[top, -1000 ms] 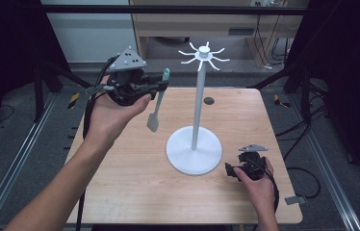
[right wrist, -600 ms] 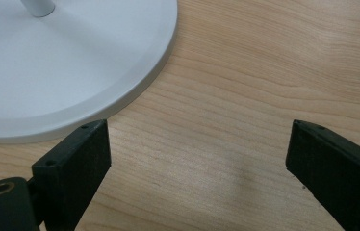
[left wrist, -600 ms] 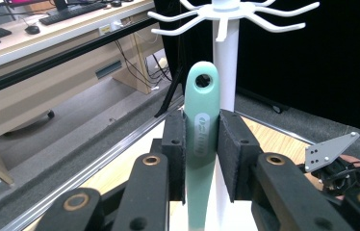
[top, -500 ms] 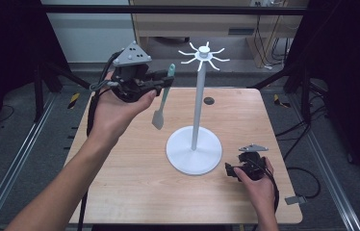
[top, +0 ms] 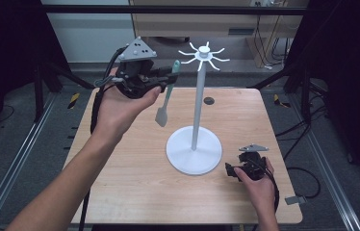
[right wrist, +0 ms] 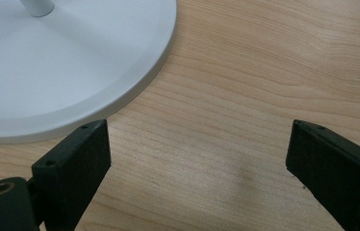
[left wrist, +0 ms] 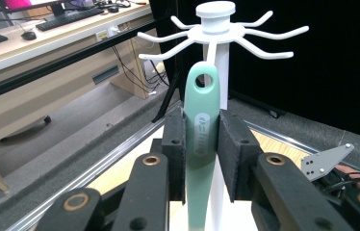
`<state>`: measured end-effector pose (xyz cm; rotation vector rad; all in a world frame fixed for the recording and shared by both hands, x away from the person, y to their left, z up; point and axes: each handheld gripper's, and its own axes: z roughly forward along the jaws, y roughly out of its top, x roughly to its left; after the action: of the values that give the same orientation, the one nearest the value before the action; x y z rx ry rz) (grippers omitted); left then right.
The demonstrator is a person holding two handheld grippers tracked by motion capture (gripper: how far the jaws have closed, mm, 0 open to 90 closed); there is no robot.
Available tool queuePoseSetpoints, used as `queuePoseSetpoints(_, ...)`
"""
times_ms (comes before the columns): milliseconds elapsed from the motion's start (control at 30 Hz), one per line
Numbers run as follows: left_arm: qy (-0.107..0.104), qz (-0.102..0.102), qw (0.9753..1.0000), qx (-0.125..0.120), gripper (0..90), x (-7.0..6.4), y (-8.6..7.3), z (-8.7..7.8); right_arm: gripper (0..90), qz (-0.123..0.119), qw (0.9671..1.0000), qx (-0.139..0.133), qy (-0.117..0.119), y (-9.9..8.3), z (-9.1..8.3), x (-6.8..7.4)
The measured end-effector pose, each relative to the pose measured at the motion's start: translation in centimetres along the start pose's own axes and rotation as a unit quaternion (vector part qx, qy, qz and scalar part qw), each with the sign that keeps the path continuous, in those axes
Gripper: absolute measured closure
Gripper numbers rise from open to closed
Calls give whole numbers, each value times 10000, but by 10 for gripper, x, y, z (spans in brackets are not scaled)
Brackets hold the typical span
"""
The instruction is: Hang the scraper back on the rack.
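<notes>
Wooden worktop first: its near edge is cut off at the bottom of the high view. On it, right of centre, stands the white hook stand, round base flat on the wood, thin pole upright, a ring of curved hooks at the top. In the right gripper view its base is cropped at the top and left, the pole just a stub.

Left gripper is up in the air over the far left part of the worktop, level with the hooks and just beside them. Its jaws are pinched on the green spatula by the handle, blade hanging down. In the left gripper view the handle's hanging hole sits right in front of the pole, the blade out of sight below the jaws. Touching a hook? Can't tell.

Right gripper rests low near the right edge, beside the base, jaws spread wide over bare wood, partly covered by the hand.
</notes>
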<state>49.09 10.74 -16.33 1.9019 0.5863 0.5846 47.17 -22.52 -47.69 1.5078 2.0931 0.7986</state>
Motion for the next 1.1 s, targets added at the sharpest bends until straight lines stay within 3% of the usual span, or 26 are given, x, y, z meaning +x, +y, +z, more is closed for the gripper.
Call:
queuePoseSetpoints(467, -38, -148, 9999, -12, 740, 4, 3, 7, 88, 15, 10000, 5, 6, 0, 0, 0)
queuePoseSetpoints(667, -43, -38, 10000, 32, 740, 1, 5, 7, 88, 28, 10000, 35, 17, 0, 0, 0)
queuePoseSetpoints(1100, -61, -79, 9999, 74, 740, -1, 5, 17, 88, 33, 10000, 23, 13, 0, 0, 0)
